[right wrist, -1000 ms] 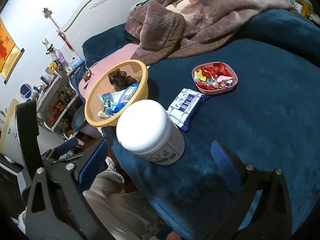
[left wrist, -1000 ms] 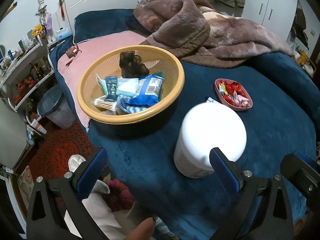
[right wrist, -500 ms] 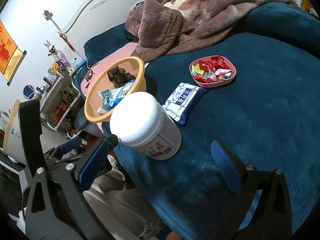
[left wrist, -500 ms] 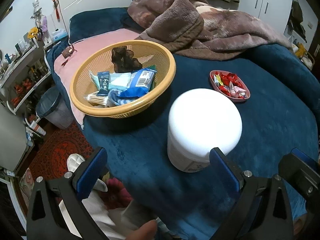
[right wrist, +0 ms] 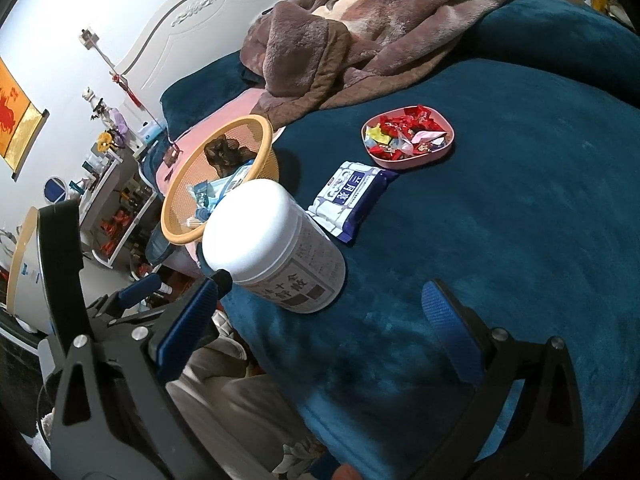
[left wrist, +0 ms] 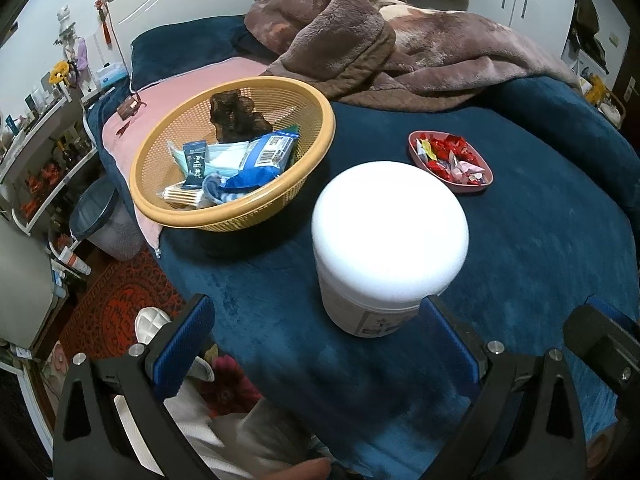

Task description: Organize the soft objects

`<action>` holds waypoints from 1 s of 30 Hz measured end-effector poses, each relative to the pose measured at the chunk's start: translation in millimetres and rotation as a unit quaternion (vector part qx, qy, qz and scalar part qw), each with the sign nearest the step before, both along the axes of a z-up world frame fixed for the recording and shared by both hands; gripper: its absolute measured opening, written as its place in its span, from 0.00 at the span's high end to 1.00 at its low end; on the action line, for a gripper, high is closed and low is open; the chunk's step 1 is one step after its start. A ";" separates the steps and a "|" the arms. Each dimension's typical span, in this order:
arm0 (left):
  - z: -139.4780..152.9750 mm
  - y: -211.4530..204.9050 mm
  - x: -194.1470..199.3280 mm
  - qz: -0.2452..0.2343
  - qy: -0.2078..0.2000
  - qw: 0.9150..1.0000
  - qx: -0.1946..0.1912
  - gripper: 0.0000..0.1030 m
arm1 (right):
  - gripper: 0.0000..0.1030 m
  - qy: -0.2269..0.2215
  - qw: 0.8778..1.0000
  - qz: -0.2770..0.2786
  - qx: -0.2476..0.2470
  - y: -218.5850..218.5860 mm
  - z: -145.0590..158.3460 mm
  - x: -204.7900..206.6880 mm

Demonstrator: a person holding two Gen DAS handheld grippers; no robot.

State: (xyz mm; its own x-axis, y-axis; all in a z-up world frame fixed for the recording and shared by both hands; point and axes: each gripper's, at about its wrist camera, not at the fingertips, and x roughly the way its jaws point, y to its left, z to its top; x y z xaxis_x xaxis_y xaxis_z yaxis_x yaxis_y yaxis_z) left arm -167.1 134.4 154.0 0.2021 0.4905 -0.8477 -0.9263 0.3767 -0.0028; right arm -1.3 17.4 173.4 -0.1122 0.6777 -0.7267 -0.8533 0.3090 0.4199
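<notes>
A white lidded tub stands on the blue bed cover near its front edge. Behind it, a yellow mesh basket holds several soft packets and a dark brown item. A blue and white wipes pack lies flat right of the tub, hidden in the left wrist view. My left gripper is open, its right finger close beside the tub's base. My right gripper is open over the bed edge, nothing between its fingers.
A pink dish of wrapped sweets sits further back. A brown fleece blanket is heaped at the head of the bed, by a pink pillow. Shelves and a bin stand left of the bed.
The left gripper has moved closer to the white tub, which now looms larger between its fingers. The right gripper has shifted slightly. Both stayed open.
</notes>
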 end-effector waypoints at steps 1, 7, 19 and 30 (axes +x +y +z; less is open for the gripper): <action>0.2 -0.9 0.7 -0.001 0.001 1.000 0.000 0.01 | 0.00 0.001 1.000 -0.001 0.001 -0.9 0.0 0.8; 0.0 -3.5 4.3 -0.004 -0.002 1.000 -0.001 0.01 | 0.00 0.004 1.000 0.002 0.008 -4.8 -0.3 2.8; -1.0 -12.6 17.8 -0.021 -0.002 1.000 -0.005 0.01 | 0.00 0.011 1.000 -0.009 0.009 -20.0 -3.9 15.9; -1.1 -20.9 31.5 -0.041 -0.006 0.999 -0.014 0.01 | 0.00 0.019 0.999 -0.024 0.015 -37.0 -6.1 28.6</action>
State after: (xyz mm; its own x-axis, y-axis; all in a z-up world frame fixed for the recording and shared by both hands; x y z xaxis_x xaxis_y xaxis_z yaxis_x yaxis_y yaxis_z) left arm -135.6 113.6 153.0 0.2511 0.4486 -0.8577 -0.8921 0.4511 -0.0252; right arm 27.3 -19.6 167.3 -0.1059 0.7043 -0.7020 -0.8214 0.3359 0.4610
